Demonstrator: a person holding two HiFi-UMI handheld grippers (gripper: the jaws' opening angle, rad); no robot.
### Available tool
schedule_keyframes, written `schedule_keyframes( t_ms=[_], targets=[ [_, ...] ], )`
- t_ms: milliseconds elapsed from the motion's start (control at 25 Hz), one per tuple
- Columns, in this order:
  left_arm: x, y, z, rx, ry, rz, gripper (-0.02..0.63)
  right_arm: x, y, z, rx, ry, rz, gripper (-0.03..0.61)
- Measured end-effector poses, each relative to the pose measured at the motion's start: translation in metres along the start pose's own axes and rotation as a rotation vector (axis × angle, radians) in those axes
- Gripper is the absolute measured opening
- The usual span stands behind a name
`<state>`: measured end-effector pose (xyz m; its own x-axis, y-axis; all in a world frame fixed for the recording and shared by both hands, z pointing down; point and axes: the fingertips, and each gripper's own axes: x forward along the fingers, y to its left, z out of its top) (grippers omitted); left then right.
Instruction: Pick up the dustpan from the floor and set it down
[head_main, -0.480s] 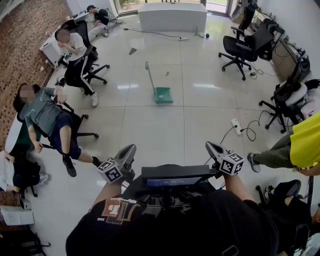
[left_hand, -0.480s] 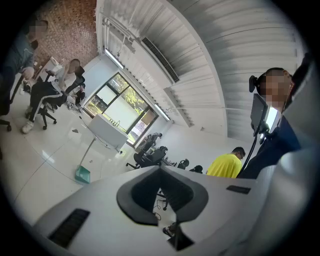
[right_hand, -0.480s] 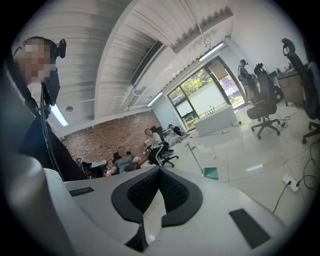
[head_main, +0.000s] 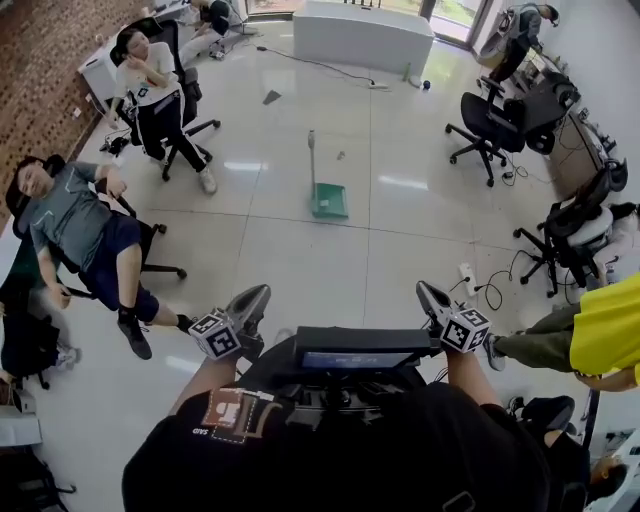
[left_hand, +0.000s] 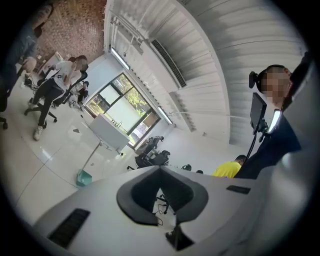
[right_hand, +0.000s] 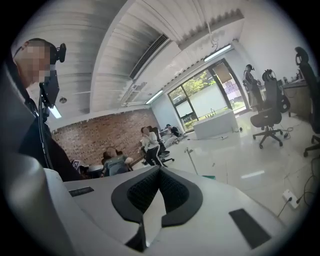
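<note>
The green dustpan (head_main: 329, 200) stands on the white tiled floor well ahead of me, its long grey handle (head_main: 312, 160) upright. It is small in the left gripper view (left_hand: 83, 176) and just above the jaws in the right gripper view (right_hand: 209, 177). My left gripper (head_main: 255, 297) and right gripper (head_main: 428, 295) are held close to my body, far short of the dustpan. In both gripper views the dark pads (left_hand: 160, 167) (right_hand: 159, 167) meet with nothing between them, so both grippers are shut and empty.
Two people sit in office chairs at the left (head_main: 90, 225) (head_main: 150, 95). A white counter (head_main: 360, 35) stands at the back. Black office chairs (head_main: 490, 125) line the right side. A power strip with cables (head_main: 468, 277) lies on the floor near a person in yellow (head_main: 600, 320).
The head view has shifted a little, so the dustpan sits slightly lower in the picture. Both grippers keep their places by my body and stay shut.
</note>
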<state>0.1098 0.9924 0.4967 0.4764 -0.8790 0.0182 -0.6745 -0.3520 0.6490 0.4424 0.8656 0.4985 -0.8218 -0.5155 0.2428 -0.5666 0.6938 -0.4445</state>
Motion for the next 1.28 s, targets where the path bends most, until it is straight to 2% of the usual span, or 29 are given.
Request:
schedule_keyframes(
  t_ms=[120, 280, 400, 520, 680, 840, 1000, 1120, 1200, 1280],
  targets=[
    [-0.005, 0.069, 0.071, -0.005, 0.041, -0.042, 0.021, 0.084, 0.031, 0.046, -0.009, -0.022, -0.036, 0.02],
    [-0.002, 0.171, 0.133, 0.023, 0.099, -0.104, 0.021, 0.186, 0.048, 0.076, -0.045, -0.06, -0.084, 0.02],
    [0.021, 0.24, 0.173, 0.014, 0.098, -0.119, 0.021, 0.26, 0.042, 0.095, -0.059, -0.065, -0.098, 0.02],
    [0.068, 0.295, 0.198, -0.012, 0.099, -0.127, 0.021, 0.323, 0.011, 0.115, -0.051, -0.063, -0.101, 0.02],
    [0.166, 0.365, 0.213, -0.02, 0.115, -0.116, 0.021, 0.405, -0.078, 0.125, -0.057, -0.033, -0.082, 0.02],
    [0.279, 0.396, 0.221, -0.009, 0.094, -0.056, 0.021, 0.461, -0.191, 0.156, -0.082, -0.017, -0.008, 0.02],
    [0.426, 0.392, 0.236, -0.023, 0.04, 0.073, 0.021, 0.497, -0.323, 0.234, -0.082, 0.025, 0.115, 0.02],
    [0.529, 0.397, 0.261, -0.035, 0.033, 0.131, 0.023, 0.537, -0.392, 0.302, -0.141, 0.059, 0.212, 0.02],
    [0.583, 0.409, 0.272, -0.046, 0.043, 0.158, 0.023, 0.562, -0.436, 0.333, -0.144, 0.063, 0.238, 0.02],
    [0.628, 0.426, 0.28, -0.054, 0.071, 0.185, 0.023, 0.583, -0.477, 0.354, -0.102, 0.058, 0.239, 0.02]
  ],
)
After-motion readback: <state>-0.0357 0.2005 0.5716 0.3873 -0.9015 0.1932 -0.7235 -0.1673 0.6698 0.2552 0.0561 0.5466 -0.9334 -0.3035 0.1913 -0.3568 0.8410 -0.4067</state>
